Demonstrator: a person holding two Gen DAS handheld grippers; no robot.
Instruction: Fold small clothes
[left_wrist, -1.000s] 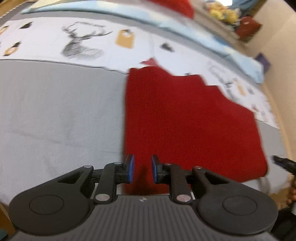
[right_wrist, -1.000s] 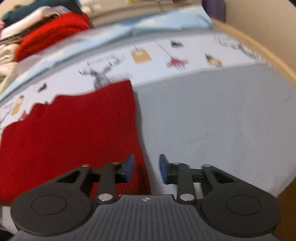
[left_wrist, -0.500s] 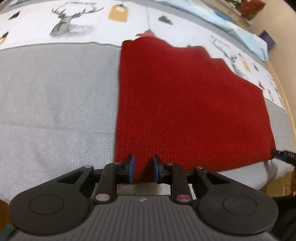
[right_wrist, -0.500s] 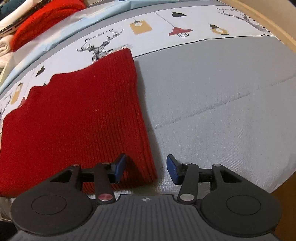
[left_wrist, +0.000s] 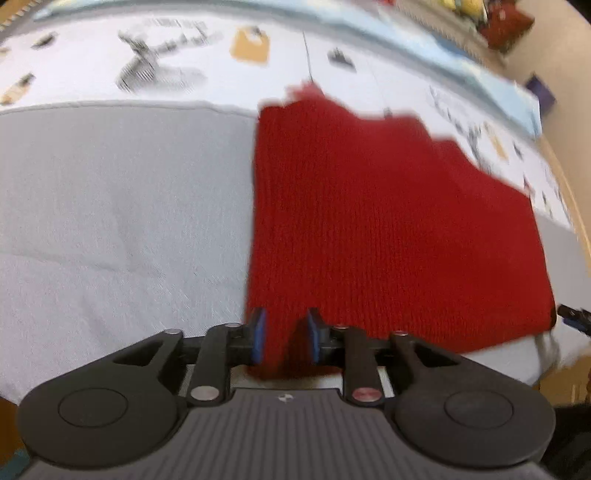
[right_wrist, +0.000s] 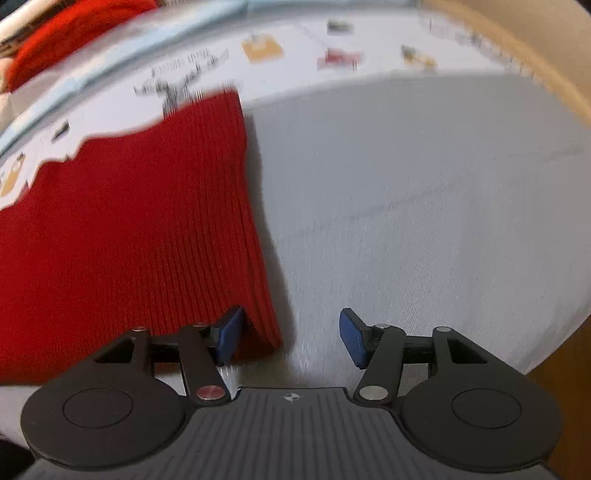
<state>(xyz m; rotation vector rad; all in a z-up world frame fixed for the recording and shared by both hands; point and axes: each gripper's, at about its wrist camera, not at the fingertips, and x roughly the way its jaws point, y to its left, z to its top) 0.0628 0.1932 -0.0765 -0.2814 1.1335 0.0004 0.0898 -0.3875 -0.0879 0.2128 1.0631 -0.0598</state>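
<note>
The red knit garment lies flat on the grey bed cover. Both grippers sit at its near corners, left gripper and right gripper fingers opening, cloth between them unclamped, probably letting go.

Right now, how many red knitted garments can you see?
2. One red knit lies flat on the grey bedcover, at the grippers. Another red garment sits in the far pile; more may be hidden.
</note>
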